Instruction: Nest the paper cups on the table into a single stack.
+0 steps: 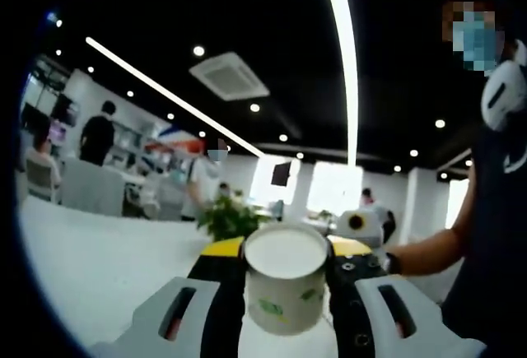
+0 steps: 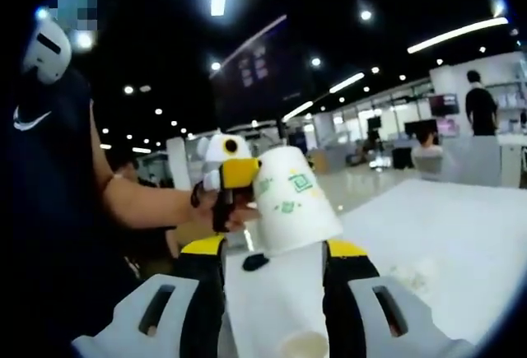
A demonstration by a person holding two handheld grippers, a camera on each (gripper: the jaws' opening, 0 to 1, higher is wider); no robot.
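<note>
In the left gripper view a white paper cup with green print sits between my left gripper's yellow-tipped jaws, which are shut on its sides. Its wide white end points away from the camera. Just behind it to the right is my right gripper, held by a hand. In the right gripper view a printed paper cup stands between my right gripper's jaws, narrow end away, touching my left gripper. I cannot tell whether this is the same cup. Another cup's rim rests on the table below.
The white table stretches right and ahead, with a small black object on it. The person holding the grippers stands close at the left. A potted plant and several people are farther back.
</note>
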